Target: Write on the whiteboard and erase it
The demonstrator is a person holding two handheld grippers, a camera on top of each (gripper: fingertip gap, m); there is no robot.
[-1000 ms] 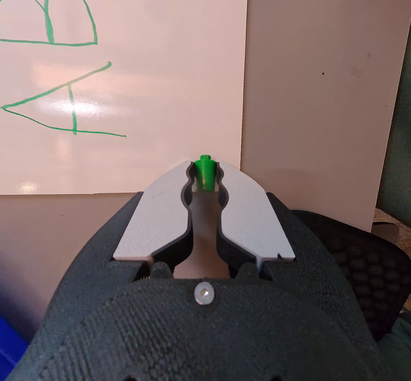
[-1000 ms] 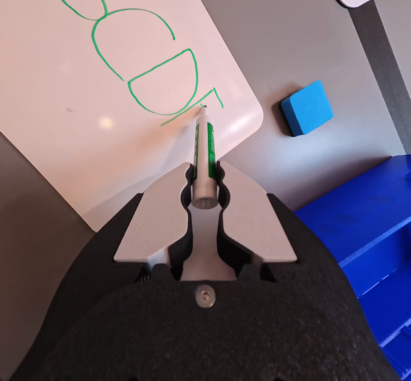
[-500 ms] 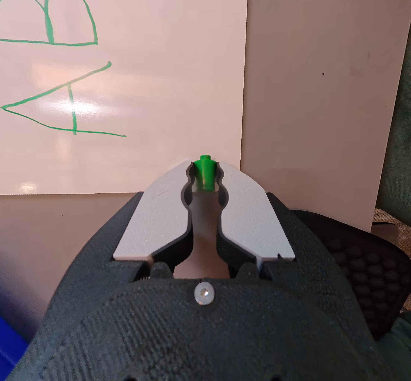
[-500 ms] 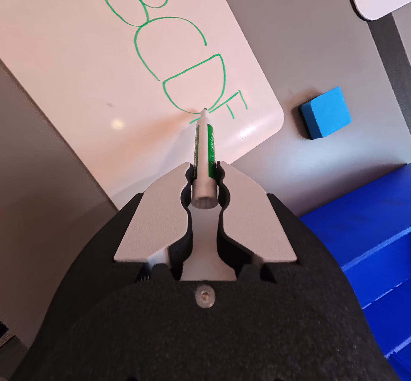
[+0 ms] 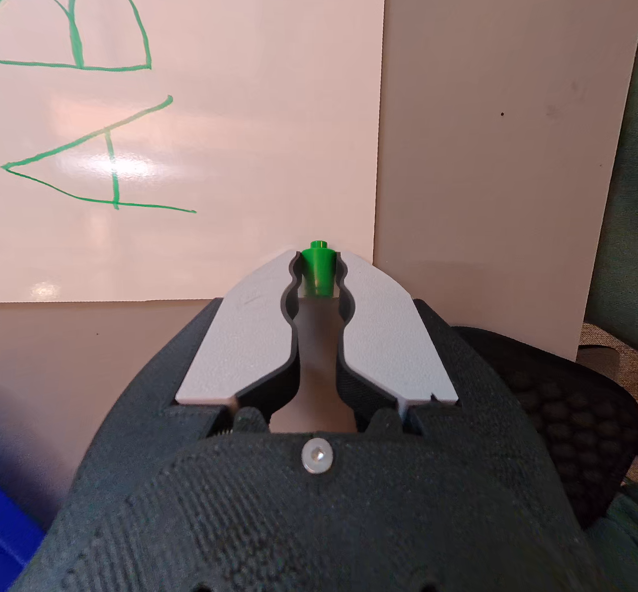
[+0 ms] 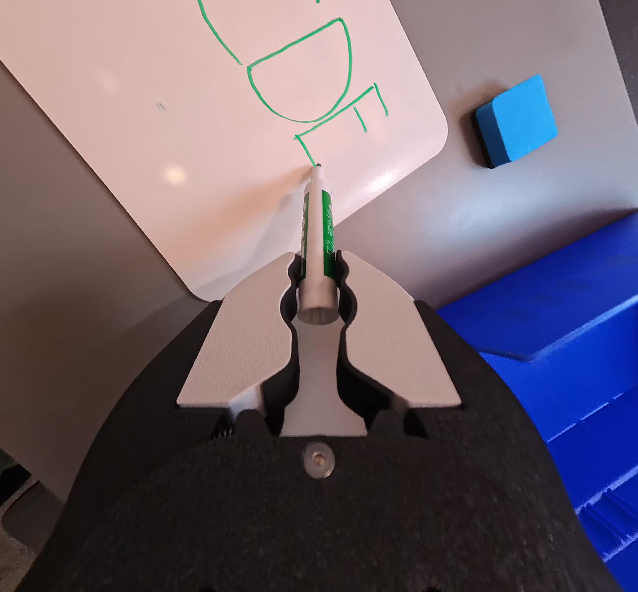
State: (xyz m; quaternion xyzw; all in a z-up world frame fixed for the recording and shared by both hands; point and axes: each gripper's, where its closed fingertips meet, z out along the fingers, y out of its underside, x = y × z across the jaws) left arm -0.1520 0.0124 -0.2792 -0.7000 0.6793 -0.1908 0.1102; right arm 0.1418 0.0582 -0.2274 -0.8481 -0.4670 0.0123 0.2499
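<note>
- Right tongs (image 6: 317,285) are clamped on the marker (image 6: 316,247), gripping the rear of its barrel in the scalloped notch near the fingertips; the open butt end pokes back toward the camera
- The marker looks light, stiff and smooth-walled, so it can likely swivel or slide in the grip if pressed hard; a hold closer to the nib would steady it, though this rear hold gives a clear sight of the line
- Its nib touches the whiteboard (image 6: 138,57) at the end of a fresh green stroke, low by the board's rounded corner
- Left tongs (image 5: 318,275) pinch the green cap (image 5: 318,269) at their very tips: small, hard, slippery, easily popped out, best held squarely across its body
- The whiteboard lies flat on the grey tabletop (image 6: 483,212); thin, glossy and apparently unfixed, it may skate under pen pressure
- Farther right sits the blue eraser (image 6: 518,119), well apart from the board; probably soft foam, best squeezed across its short sides
- A blue bin (image 6: 552,351) stands at the right edge
</note>
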